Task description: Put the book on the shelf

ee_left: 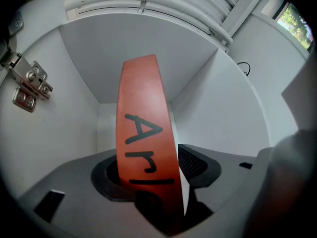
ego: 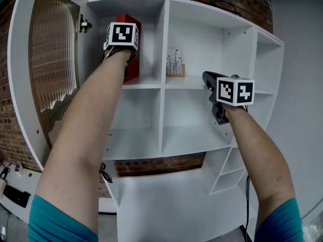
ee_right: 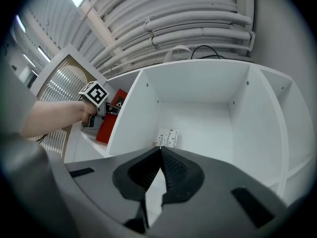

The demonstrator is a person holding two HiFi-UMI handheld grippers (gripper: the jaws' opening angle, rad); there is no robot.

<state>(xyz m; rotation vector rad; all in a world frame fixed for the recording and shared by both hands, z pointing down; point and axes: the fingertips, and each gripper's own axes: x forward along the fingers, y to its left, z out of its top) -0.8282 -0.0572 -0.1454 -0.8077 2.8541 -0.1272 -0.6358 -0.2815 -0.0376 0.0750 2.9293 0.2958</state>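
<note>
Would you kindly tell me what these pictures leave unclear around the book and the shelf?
- Book title: left gripper view, first letters only; the left claw covers the rest.
- Book's bottom edge: head view, hidden behind the left hand.
- Small ornament on the shelf: head view, too small to identify.

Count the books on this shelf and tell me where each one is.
1. The red book stands in the top-left compartment, between the fingers of the left gripper. The small printed item in the next compartment isn't clearly a book.
</note>
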